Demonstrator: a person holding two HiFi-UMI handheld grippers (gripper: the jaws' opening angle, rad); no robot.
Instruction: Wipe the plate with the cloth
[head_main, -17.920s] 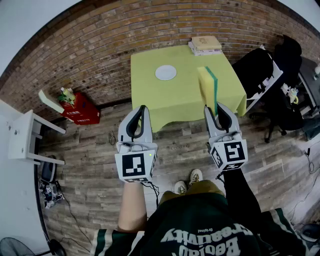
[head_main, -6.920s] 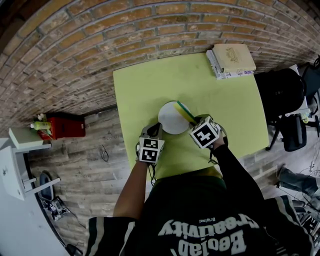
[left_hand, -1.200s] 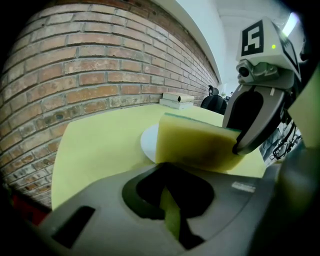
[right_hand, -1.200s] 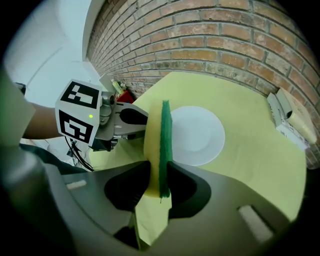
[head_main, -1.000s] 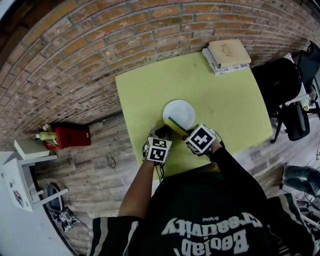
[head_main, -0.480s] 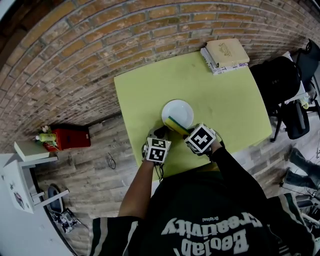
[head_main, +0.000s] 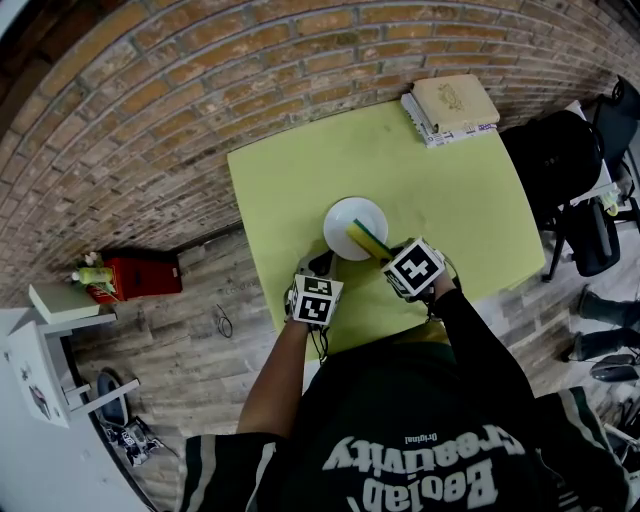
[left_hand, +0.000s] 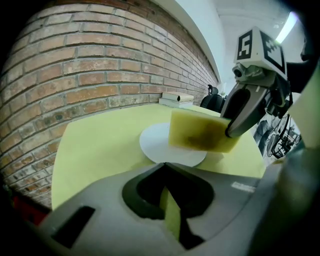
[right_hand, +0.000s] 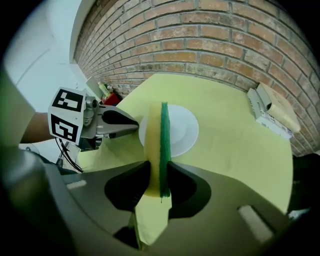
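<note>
Your left tongs (left_hand: 164, 169) are closed, with their tips at the near rim of the plate (left_hand: 155, 144). I cannot tell whether they pinch it. Your right tongs (right_hand: 159, 167) clamp the cloth (right_hand: 151, 135), a thick yellow pad with a green face. It stands on edge over the near right part of the plate.

Steady that rim, press the pad's edge down evenly and sweep towards the far rim. Take care not to shove the plate across the worktop (head_main: 290, 170).

Compared with half a second ago, the right tongs and cloth sit further right, while the left tongs and plate have not moved.

Plate (head_main: 343, 219) rim partly behind sponge (head_main: 368, 241)
</note>
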